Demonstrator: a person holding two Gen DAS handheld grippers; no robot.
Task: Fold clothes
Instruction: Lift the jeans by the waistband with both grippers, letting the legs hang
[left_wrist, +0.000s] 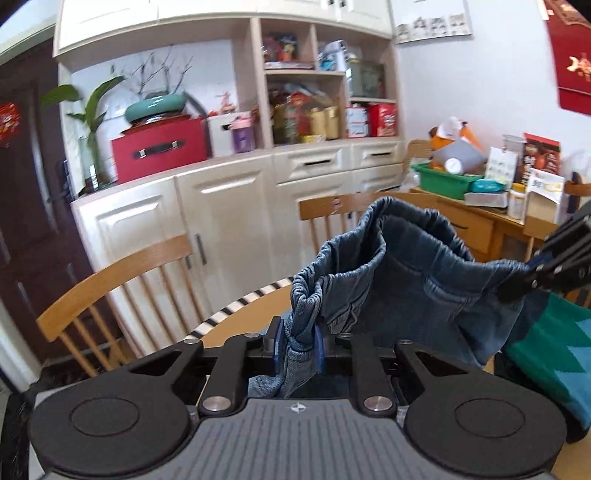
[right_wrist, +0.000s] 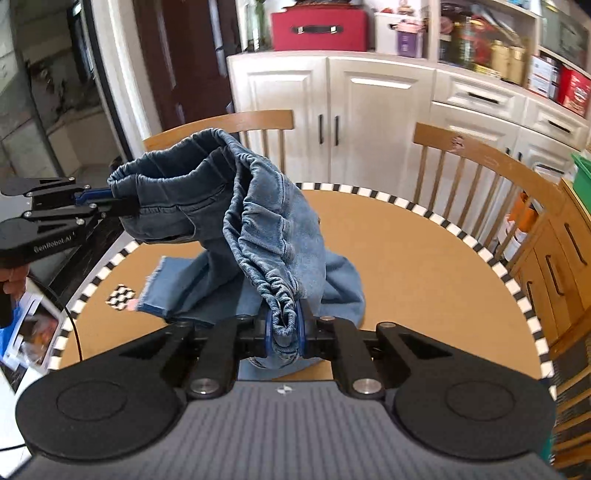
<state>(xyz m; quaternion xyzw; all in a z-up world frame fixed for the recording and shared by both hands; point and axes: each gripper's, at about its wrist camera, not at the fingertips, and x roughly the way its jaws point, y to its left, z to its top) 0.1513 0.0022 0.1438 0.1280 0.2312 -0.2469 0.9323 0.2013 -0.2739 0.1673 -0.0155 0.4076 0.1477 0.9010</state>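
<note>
Round table (right_wrist: 424, 266) with striped rim, chairs (right_wrist: 229, 123) and cupboards (right_wrist: 369, 99) behind. Jeans (right_wrist: 269, 229) lifted by waistband, legs trailing on tabletop. Left gripper (left_wrist: 297, 349) and right gripper (right_wrist: 284, 328) both clamped on gathered denim.

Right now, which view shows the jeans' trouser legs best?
The right wrist view: the jeans hang from both claws, and their legs trail onto the round table, one frayed hem visible. The left wrist view shows only the bunched waistband; the legs are hidden.
</note>
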